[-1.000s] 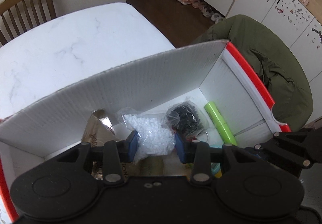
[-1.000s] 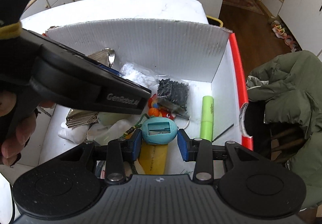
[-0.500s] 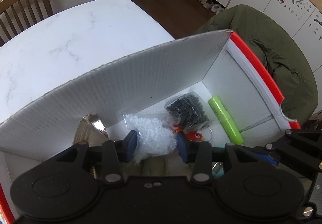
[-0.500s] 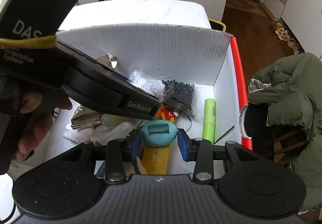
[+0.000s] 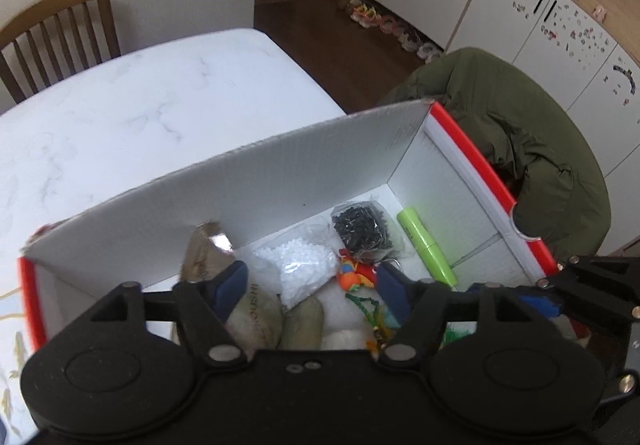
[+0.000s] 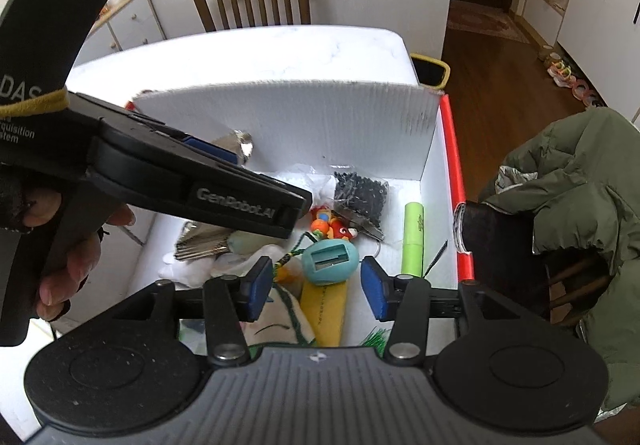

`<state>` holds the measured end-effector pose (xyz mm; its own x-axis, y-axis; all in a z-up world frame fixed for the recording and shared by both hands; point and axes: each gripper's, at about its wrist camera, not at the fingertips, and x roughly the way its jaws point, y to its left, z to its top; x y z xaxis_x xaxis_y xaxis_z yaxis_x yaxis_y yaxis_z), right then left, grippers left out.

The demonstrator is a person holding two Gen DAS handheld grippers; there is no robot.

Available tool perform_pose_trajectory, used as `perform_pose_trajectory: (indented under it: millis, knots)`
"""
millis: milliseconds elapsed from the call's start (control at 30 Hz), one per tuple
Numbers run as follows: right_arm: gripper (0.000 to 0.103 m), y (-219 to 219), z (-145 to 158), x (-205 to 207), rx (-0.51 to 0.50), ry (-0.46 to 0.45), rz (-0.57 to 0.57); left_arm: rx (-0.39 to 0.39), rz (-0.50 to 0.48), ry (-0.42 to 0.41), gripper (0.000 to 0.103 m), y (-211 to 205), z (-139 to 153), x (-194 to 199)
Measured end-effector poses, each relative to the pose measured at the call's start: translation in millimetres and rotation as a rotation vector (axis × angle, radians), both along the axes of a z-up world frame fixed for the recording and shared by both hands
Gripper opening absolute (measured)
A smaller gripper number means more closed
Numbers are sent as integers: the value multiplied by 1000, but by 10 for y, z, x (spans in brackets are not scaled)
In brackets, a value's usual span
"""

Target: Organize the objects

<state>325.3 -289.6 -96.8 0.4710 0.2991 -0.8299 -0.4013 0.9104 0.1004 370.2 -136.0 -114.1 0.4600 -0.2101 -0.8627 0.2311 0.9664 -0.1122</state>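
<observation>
Soft, even indoor daylight; no hard shadows. Strong glare on the white bench (image 6: 248, 45) beyond the fingers (image 6: 256, 287), nearly blown out. Heavy fisheye bending at the edges. Slight motion blur throughout, strongest close in.

My left gripper (image 5: 310, 287) hangs, jaws apart, over the box (image 5: 280, 181); white bead bag (image 5: 300, 271) beneath.

In my white, red-rimmed box (image 6: 450, 149) lie a teal egg-shaped sharpener (image 6: 330, 260) slot-up on a yellow pouch (image 6: 324, 309), a green tube (image 6: 414, 239) by the right wall, and bags of black bits (image 6: 360, 193) and white beads (image 5: 298, 271).
</observation>
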Motion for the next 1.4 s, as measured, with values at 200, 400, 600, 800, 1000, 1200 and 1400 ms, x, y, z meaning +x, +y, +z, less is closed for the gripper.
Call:
perform_pose_trajectory:
  millis: [200,400,600,800,1000,1200,1400]
  knots:
    - [50,-60,157,-129,24,-38,-3,-6,6,-65,75,127,222,-229]
    - [52,-144,317,-266,71,-64,-16,-20,14,-140,79,233,488,-524]
    - [53,-163,483,-442,119,-92,-22,-33,26,-208,80,315,727,-851]
    - [55,-101,598,-652,145,-125,-24,-46,28,-264,82,444,893,-1166]
    - [61,-37,681,-878,165,-174,-23,-55,33,-309,86,564,986,-1423]
    - [68,-10,737,-1058,181,-218,-34,-57,34,-333,88,670,1006,-1622]
    - [75,-3,751,-1223,210,-244,-52,-77,41,-348,93,786,1009,-1784]
